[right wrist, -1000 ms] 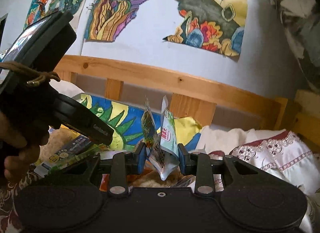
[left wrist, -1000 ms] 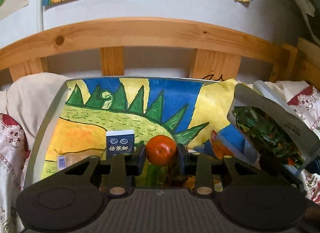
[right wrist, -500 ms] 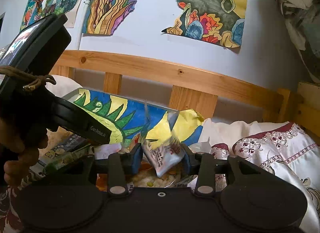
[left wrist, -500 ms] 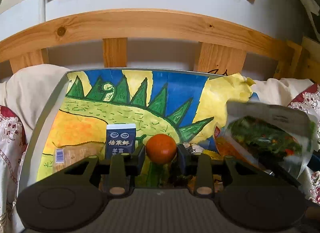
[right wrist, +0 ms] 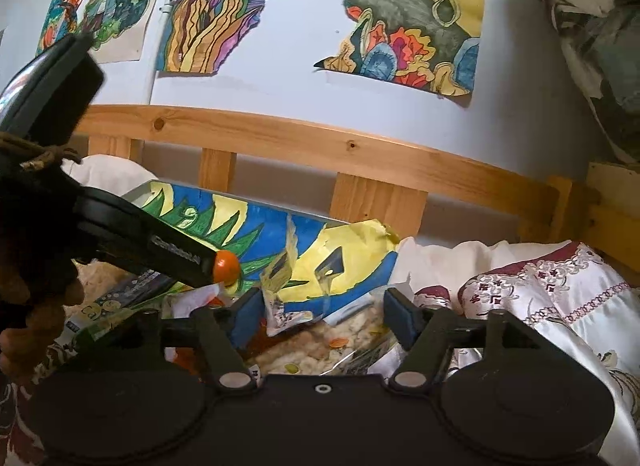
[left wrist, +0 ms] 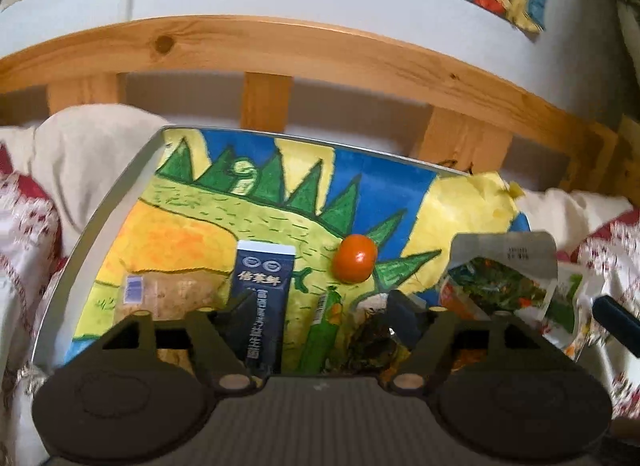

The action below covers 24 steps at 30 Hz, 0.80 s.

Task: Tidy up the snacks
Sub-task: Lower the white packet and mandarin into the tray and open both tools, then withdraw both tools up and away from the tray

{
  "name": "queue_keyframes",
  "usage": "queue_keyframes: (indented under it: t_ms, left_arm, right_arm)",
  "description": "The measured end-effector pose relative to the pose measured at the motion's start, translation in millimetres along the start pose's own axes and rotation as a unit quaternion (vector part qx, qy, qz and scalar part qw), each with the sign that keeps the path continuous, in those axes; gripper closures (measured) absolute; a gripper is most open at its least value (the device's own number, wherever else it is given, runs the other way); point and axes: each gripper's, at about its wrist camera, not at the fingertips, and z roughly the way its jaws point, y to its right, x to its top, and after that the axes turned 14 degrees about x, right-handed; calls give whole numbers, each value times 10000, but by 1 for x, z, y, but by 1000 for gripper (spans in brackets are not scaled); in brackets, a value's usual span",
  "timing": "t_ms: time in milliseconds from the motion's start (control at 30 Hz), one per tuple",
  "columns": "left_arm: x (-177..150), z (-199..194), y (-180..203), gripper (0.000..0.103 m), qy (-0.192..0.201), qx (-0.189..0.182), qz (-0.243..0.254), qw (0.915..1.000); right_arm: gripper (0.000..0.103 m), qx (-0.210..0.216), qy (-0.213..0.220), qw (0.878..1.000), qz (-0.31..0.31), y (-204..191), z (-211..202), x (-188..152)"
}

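snacks [left wrist: 264, 286] on dinosaur-painted tray [left wrist: 100, 221]

Your left claw [left wrist: 318, 312] and right claw [right wrist: 326, 316] are matt black plastic. A glossy, smooth orange [left wrist: 355, 258] catches a highlight on the tray [left wrist: 100, 225], whose rim looks like brushed metal, lined with crayoned paper. The dark carton [left wrist: 262, 290] is matt card; at right, the snack bag [left wrist: 500, 278] is shiny crinkled plastic film. Far behind runs a knotty bare-wood bed rail [left wrist: 280, 45]; satiny embroidered cloth [right wrist: 560, 290] lies right.
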Motion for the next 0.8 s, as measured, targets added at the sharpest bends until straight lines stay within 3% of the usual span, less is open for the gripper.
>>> queue_keyframes:
  t_ms: [333,600,800]
  left_arm:
    - [-9,-25,-26,5,310,189,-437,9984]
    - [-24,-52,-53,1,473,292,-658,9963]
    - [-39,-69,-69,1,569,422,-542,9960]
  right_arm:
    - [7,-237,229,9993,158,-1,-12,1]
    - [1,-267,440,9987,-22,-13,-32,5]
    - [1,-229,479,9986,-3,-22,-50,5]
